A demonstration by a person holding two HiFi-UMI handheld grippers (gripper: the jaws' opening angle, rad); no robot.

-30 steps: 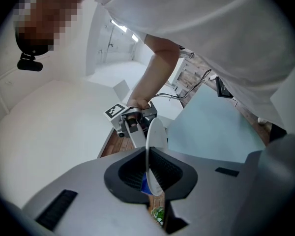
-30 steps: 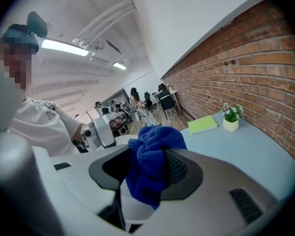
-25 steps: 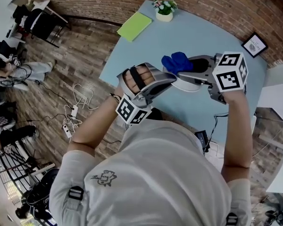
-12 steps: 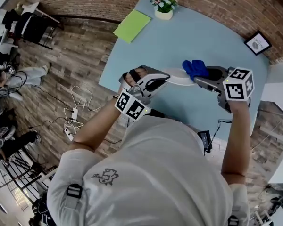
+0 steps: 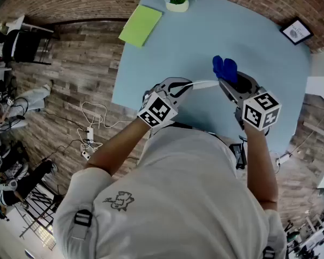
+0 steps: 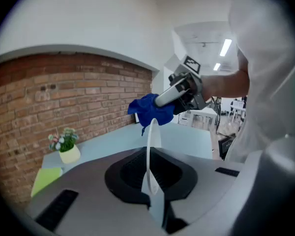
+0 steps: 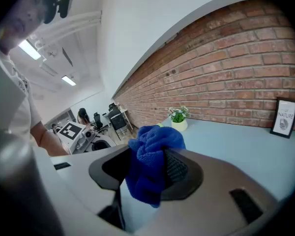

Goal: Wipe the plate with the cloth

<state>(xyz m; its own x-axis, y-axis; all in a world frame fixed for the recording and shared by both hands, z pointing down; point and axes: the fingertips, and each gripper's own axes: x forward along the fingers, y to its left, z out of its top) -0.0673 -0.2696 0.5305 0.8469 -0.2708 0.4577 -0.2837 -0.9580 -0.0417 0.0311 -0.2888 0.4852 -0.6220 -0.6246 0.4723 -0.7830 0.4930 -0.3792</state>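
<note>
Over the near edge of the blue table (image 5: 167,53), dead ahead at 12 o'clock: the plate (image 5: 204,83) is held by its rim in the left gripper (image 5: 181,88), jaws pinched tight on it. The right gripper (image 5: 229,82), at 1 o'clock, is clamped on the bunched blue cloth (image 5: 224,68).

Change in the last second: both grippers have dropped toward the tabletop. The plate has rolled from roughly flat to standing on edge. The cloth, earlier over the plate's face, now sits at its far rim; contact uncertain.

Reading: face pass probably finished. Rim wipe or set-down seems next.
</note>
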